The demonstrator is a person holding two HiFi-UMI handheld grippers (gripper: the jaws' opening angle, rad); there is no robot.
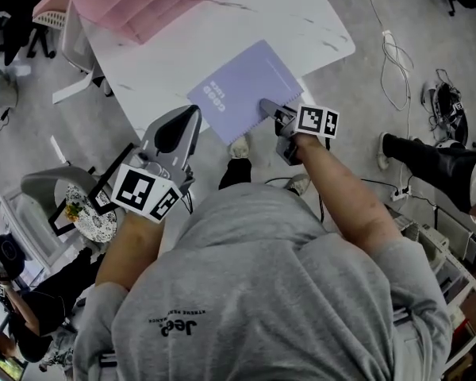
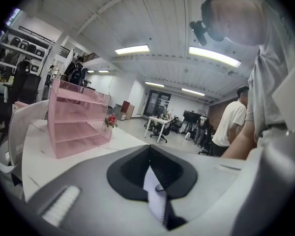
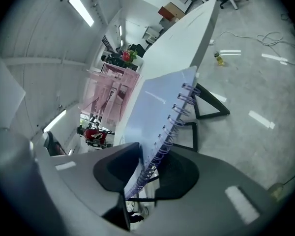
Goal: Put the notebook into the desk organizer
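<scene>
The right claw [image 1: 268, 105] is closed on the spiral-bound edge of the notebook [image 1: 242, 86]; in the right gripper view the wire coils [image 3: 162, 141] are seen pinched between the two jaws, with the lilac cover rising away from them. The notebook is held tilted at the near edge of the desk [image 1: 301, 22], and one of its corners is seen out past that edge. Whether its far side rests on the desk cannot be told.

The left claw [image 1: 192, 116] is held just off the near edge, toward the near left corner. Its jaws are drawn close together, with only a slit left between them, and nothing is gripped. Through that slit, in the left gripper view, a sliver of the notebook [image 2: 155, 193] is seen beyond.

The pink desk organizer [image 1: 143, 2] is found at the far left corner of the desk, well apart from the notebook, with its open trays stacked.

The grasp is judged to be done. The carry across the desk, the lining up with a tray and the sliding in are judged to be left.
</scene>
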